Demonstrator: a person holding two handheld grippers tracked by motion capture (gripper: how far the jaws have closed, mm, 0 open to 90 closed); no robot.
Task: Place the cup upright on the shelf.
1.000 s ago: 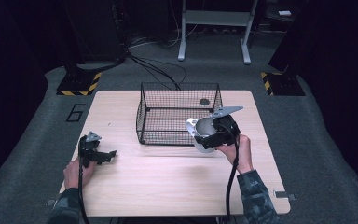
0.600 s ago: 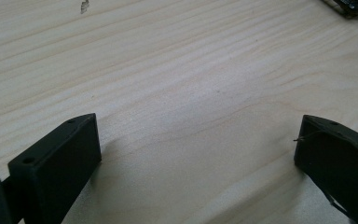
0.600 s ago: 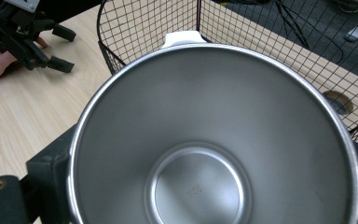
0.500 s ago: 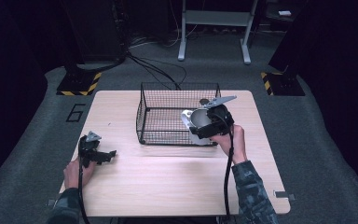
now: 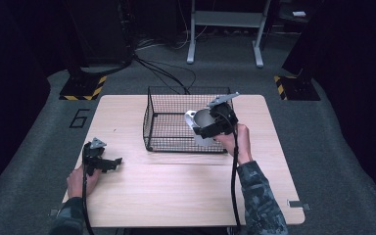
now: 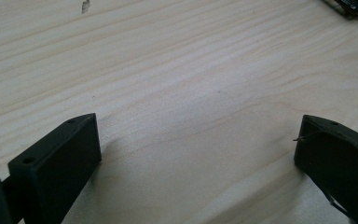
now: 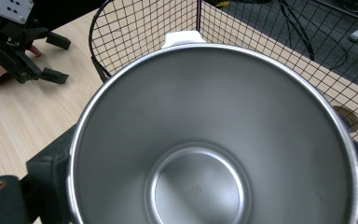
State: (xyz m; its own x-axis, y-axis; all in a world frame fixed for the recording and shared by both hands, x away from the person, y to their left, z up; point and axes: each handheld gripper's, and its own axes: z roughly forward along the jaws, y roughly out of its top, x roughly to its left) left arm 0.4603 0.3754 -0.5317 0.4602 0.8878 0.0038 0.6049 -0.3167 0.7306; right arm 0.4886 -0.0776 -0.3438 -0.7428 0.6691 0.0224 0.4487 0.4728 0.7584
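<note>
The right gripper (image 5: 210,128) is gripping a metal cup (image 5: 201,126) with its jaws clenched on the cup's sides, holding it above the near right part of a black wire basket (image 5: 169,120) that is standing on the wooden table (image 5: 176,181). In the right gripper view the cup (image 7: 209,140) is showing its shiny, empty inside — rim wide, round bottom plain (a white tab (image 7: 182,38) is sticking up from the rim at 12 o'clock). The basket's mesh (image 7: 144,28) is rising behind the cup from 10 to 2 o'clock, and a small round dark thing (image 7: 345,116) is lying on the wood past the mesh at about 3 o'clock; what it is cannot be told.

The left gripper (image 5: 103,163) is resting low at the table's near left, at about 8 o'clock from the basket and well apart from it, with the person's left hand (image 5: 81,180) behind it. Its jaws are standing released, wide apart, over bare wood (image 6: 177,93) — nothing is lying between them. A corner of the basket (image 6: 352,7) is peeking in at 1 o'clock of the left gripper view.
</note>
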